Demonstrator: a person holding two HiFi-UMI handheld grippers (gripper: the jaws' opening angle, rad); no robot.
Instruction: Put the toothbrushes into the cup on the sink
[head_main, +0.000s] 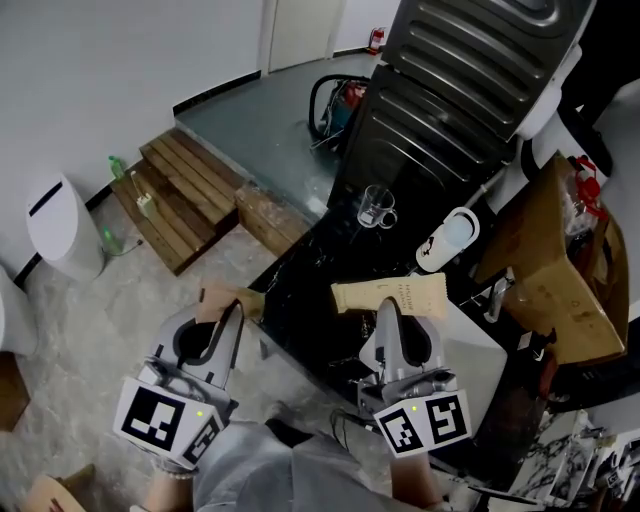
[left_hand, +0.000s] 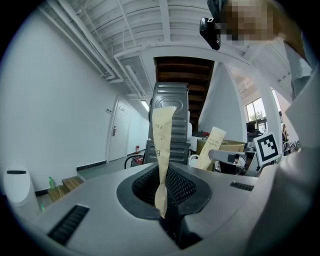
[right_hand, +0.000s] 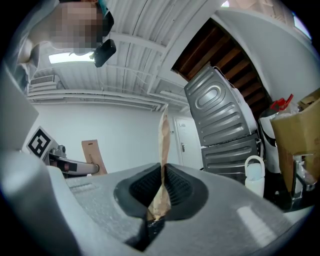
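Both pairs of fingers are pressed shut on paper. The left gripper's (head_main: 232, 318) fingers (left_hand: 187, 187) pinch the bottom end of the left toothbrush packet (left_hand: 162, 150). The right gripper's (head_main: 388, 312) fingers (right_hand: 182, 187) pinch the crumpled foot of the right toothbrush packet (right_hand: 163, 145).

Each packet is gripped by one end, so most of its length stands clear beyond the jaws. I judge this leaves a free tip to go into the cup first. Holding one in each hand looks meant to bring both along in a single trip.

In the head view the glass cup (head_main: 376, 207) stands upright and empty on the dark counter (head_main: 310, 270). It is at about twelve o'clock from the right gripper and about one o'clock from the left, well apart from both. I cannot make out a sink basin.

A white handled bottle (head_main: 450, 238) stands at roughly four o'clock from the cup. A cardboard box (head_main: 550, 270) lies farther out the same way.

The count is two wrapped toothbrushes, two grippers, one glass cup, one white bottle and one box.
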